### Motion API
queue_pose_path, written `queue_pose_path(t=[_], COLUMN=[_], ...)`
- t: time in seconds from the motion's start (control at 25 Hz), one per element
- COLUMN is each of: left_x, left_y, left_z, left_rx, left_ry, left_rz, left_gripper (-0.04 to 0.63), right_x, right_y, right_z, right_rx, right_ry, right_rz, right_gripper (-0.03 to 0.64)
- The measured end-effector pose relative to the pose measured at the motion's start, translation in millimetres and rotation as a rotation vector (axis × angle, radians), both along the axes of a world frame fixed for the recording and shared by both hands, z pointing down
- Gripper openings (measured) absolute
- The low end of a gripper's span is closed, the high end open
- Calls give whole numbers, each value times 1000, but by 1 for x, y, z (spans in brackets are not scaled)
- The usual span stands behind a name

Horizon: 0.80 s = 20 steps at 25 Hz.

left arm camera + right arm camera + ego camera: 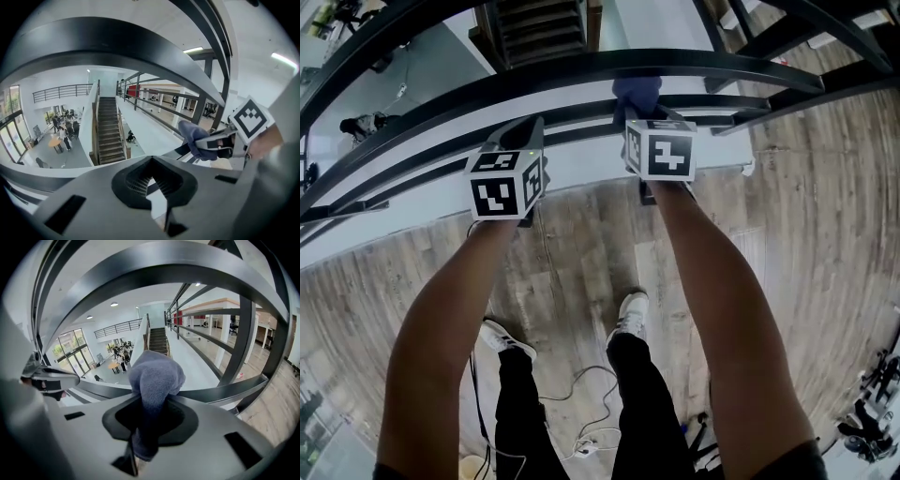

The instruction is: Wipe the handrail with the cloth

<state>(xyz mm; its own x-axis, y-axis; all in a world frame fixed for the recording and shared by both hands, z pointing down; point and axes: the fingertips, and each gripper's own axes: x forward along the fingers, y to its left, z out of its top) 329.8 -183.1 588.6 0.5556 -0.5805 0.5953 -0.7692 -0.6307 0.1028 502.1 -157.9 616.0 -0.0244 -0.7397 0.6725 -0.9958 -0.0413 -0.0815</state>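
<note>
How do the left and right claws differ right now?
The right claw is shut on the blue cloth; the left claw is shut with nothing in it. In the head view the right claw reaches further forward, its cloth up by the top handrail, while the left claw sits lower and further back. Both carry a marker cube and point at the railing.
</note>
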Motion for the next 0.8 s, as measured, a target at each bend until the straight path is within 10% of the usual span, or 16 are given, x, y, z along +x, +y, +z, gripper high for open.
queue_pose_path(t=[0.44, 0.8], left_x=[171, 238], left_y=[29, 50], left_z=[1, 6], left_rx=[0, -4], left_ry=[49, 71], left_rz=[100, 142], left_gripper=[2, 2], right_x=[159, 253], right_y=[25, 50], right_z=[-1, -4], right_rx=[19, -15], right_ry=[10, 12], right_rz=[68, 168], right_gripper=[86, 86])
